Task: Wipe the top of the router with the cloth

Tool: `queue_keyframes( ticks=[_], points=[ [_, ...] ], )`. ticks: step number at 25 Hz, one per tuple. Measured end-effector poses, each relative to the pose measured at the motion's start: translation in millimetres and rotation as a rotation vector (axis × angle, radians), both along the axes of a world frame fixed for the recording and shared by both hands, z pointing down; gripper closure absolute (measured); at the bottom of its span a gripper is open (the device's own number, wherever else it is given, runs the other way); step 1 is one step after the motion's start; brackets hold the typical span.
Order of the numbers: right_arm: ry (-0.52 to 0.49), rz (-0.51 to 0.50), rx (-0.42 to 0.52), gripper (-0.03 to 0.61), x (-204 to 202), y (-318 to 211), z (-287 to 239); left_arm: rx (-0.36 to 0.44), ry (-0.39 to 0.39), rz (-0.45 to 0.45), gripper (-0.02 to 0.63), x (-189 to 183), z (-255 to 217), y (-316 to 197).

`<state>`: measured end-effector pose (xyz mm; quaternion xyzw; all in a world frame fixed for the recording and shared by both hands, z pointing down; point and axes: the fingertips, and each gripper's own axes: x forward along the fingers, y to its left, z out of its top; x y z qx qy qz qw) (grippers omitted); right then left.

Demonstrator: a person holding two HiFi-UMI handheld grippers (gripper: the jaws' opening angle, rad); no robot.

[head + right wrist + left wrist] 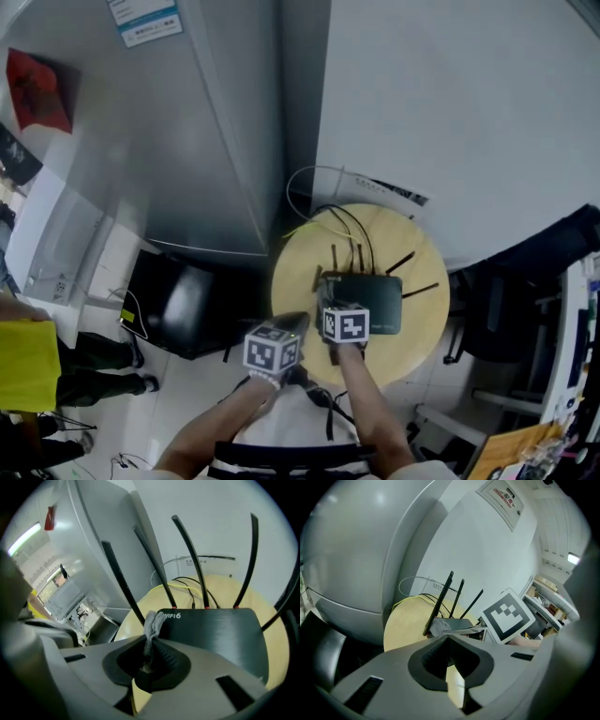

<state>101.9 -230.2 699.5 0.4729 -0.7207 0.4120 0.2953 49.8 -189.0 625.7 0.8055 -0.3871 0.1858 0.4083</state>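
A black router (375, 302) with several upright antennas lies on a round wooden table (300, 272). My right gripper (330, 292) is shut on a small grey cloth (152, 623), which sticks up between its jaws at the router's (218, 630) near left corner, beside the printed label. My left gripper (289, 328) hovers just left of the right one, over the table's near edge, jaws closed with nothing between them. In the left gripper view the cloth (437, 627) shows by the router's (457, 621) antennas, with the right gripper's marker cube (507, 615) next to it.
Black and yellow cables (342, 225) run off the router's back over the table. A tall grey cabinet (187, 122) and a white wall (450, 103) stand behind. A black box (178, 300) sits on the floor at left, a dark chair (525, 281) at right.
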Motion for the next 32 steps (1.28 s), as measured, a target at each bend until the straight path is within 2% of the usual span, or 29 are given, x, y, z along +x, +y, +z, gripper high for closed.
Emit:
queue_keyframes(
  ticks=[2, 6, 13, 23, 32],
  points=[
    [-0.005, 0.0, -0.006, 0.536, -0.4, 1.0, 1.1, -0.005, 0.002, -0.002, 0.617, -0.3, 1.1, 1.9],
    [0.065, -0.032, -0.008, 0.536, 9.6, 3.3, 10.9, -0.01, -0.008, 0.009, 0.617, 2.8, 1.0, 4.4],
    [0.119, 0.035, 0.004, 0.536, 49.6, 10.7, 12.7, -0.005, 0.005, 0.04, 0.617, 12.9, -0.7, 4.0],
    [0.194, 0.184, -0.012, 0.536, 142.7, 36.1, 15.5, 0.001, 0.011, 0.107, 0.617, 36.9, -7.0, 6.3],
    [0.259, 0.302, -0.034, 0.535, 223.5, 63.4, 18.4, -0.005, 0.02, 0.127, 0.617, 49.5, -6.0, 11.0]
  ],
)
